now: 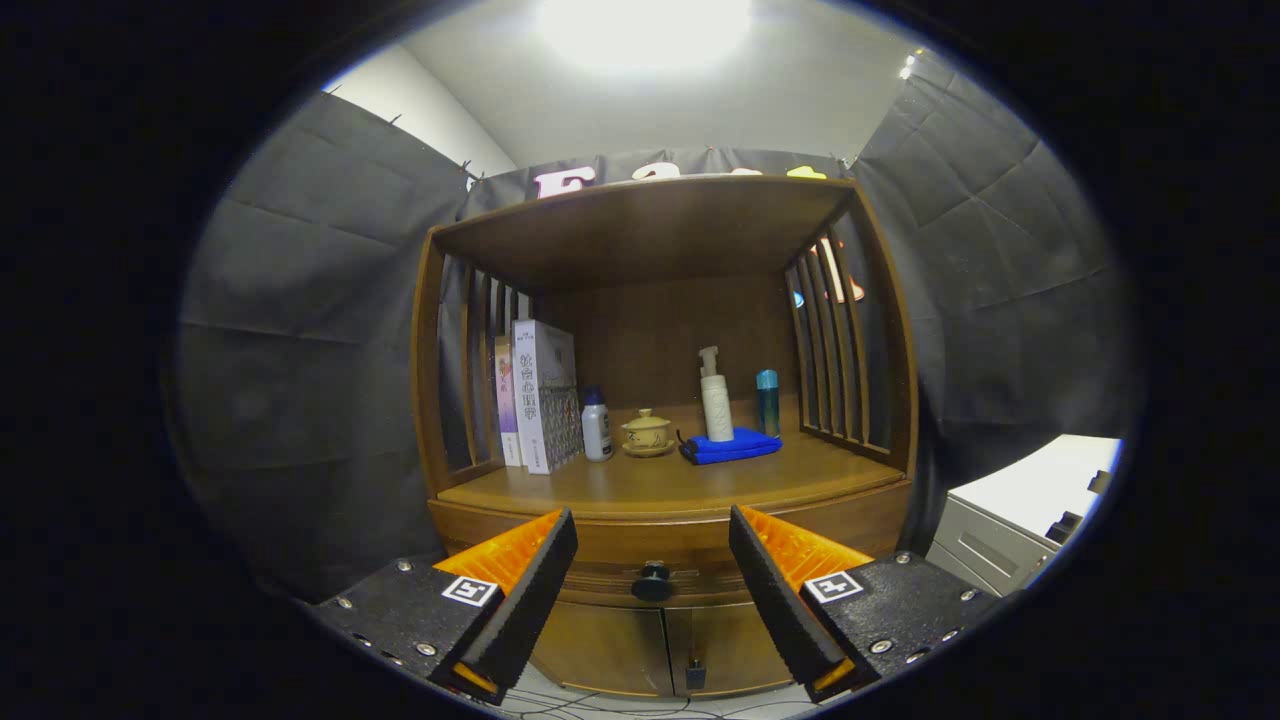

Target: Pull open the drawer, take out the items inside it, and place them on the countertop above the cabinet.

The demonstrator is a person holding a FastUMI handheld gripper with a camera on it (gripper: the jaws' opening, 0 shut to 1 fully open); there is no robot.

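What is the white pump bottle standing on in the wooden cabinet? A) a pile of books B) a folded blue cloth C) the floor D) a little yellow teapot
B: the white pump bottle stands on the folded blue cloth on the countertop, well beyond the open gripper, whose fingers flank the drawer knob without touching it.

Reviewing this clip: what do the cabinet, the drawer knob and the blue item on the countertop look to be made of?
Cabinet: brown wood with a smooth, slightly glossy finish; grain and a soft sheen show. Drawer knob, ahead between the open gripper's fingers: dark and rounded, perhaps plastic or metal; hard to tell. Blue item: folded cloth, soft and matte, with rounded folds.
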